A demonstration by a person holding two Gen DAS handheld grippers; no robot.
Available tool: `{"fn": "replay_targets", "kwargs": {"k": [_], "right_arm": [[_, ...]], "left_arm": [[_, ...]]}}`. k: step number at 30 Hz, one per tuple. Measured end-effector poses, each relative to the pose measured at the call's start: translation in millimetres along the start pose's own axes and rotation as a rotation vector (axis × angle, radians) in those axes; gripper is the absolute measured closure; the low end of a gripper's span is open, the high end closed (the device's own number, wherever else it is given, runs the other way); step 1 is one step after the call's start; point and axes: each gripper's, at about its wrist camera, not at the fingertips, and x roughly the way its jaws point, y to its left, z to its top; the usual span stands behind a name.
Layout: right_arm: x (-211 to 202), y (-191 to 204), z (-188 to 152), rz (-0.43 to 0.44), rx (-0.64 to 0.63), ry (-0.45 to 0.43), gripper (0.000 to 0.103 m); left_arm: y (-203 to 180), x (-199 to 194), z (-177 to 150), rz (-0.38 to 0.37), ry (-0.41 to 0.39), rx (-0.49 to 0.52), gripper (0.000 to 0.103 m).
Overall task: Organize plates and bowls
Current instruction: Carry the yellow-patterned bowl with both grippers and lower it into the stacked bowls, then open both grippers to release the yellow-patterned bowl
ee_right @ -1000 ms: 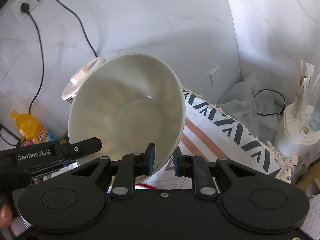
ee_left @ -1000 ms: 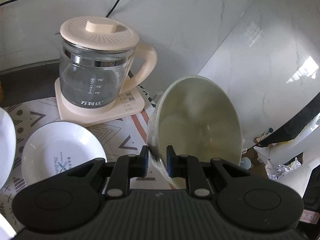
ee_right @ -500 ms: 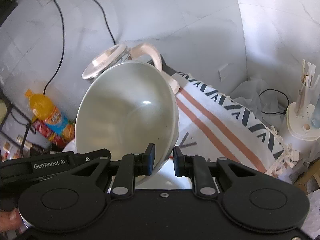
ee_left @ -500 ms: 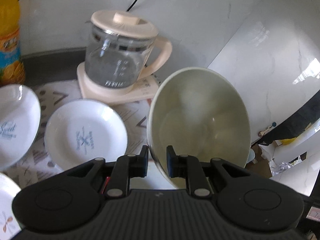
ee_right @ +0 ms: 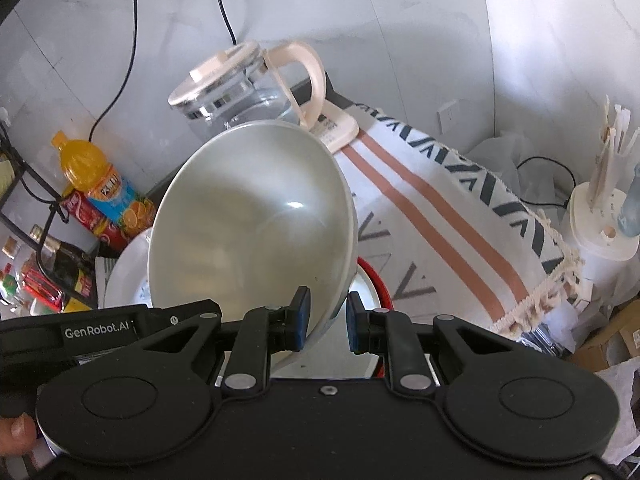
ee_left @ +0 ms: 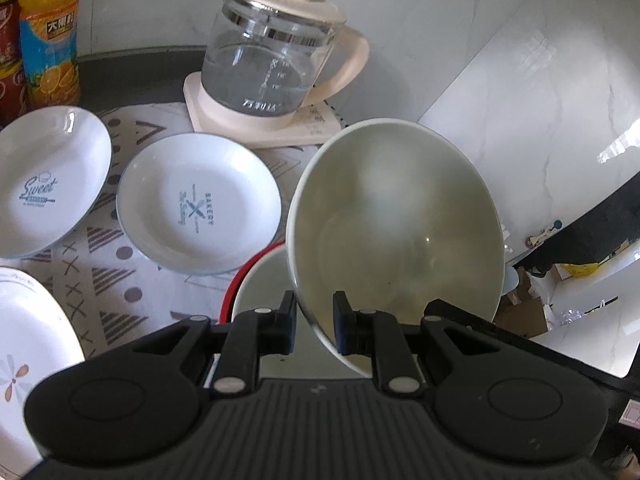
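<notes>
My left gripper (ee_left: pixel 314 322) is shut on the rim of a pale cream bowl (ee_left: pixel 400 228), held tilted above the table. Under it sits a red-rimmed bowl (ee_left: pixel 256 280). Left of it lie white plates: a "Bakery" plate (ee_left: pixel 198 204), a "Sweet" plate (ee_left: pixel 44 184) and a flower-patterned plate (ee_left: pixel 28 340). My right gripper (ee_right: pixel 326 320) is shut on the rim of another cream bowl (ee_right: pixel 252 220), tilted above the red-rimmed bowl (ee_right: pixel 374 276). The left gripper body (ee_right: pixel 96 330) shows at lower left of the right wrist view.
A glass kettle (ee_left: pixel 276 64) on a cream base stands at the back, also in the right wrist view (ee_right: pixel 236 88). An orange juice bottle (ee_left: pixel 48 40) and cans stand at the back left. A patterned cloth (ee_right: pixel 452 208) covers the table. A white stand (ee_right: pixel 600 208) is at the right.
Both grippers have moved left and down with their bowls. The plates, the juice bottle and the red-rimmed bowl have come into view.
</notes>
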Motion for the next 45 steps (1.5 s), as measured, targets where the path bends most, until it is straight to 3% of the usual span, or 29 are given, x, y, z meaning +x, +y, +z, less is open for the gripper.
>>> {"fn": "replay_targets", "kwargs": {"k": [13, 18, 21, 25, 27, 32, 38, 45], "right_arm": [[22, 4, -13, -0.028, -0.024, 0.064, 0.083], [27, 5, -15, -0.004, -0.002, 0.103, 0.077], [25, 7, -16, 0.003, 0.006, 0.118, 0.066], [12, 7, -15, 0.017, -0.004, 0.101, 0.045], [8, 6, -12, 0.022, -0.016, 0.088, 0.042], [8, -2, -7, 0.027, -0.002, 0.09, 0.042], [3, -5, -3, 0.04, 0.003, 0.069, 0.04], [-6, -10, 6, 0.048, 0.002, 0.021, 0.034]], "left_arm": [[5, 16, -11, 0.064, 0.056, 0.015, 0.087], [9, 20, -8, 0.068, 0.066, 0.017, 0.087], [11, 20, -7, 0.085, 0.064, 0.021, 0.085], [15, 18, -5, 0.11, 0.069, 0.018, 0.081], [20, 16, -5, 0.106, 0.07, 0.001, 0.075], [19, 8, -4, 0.091, 0.032, 0.004, 0.061], [15, 8, -1, 0.096, 0.019, -0.003, 0.058], [7, 1, 4, 0.11, -0.014, 0.018, 0.043]]}}
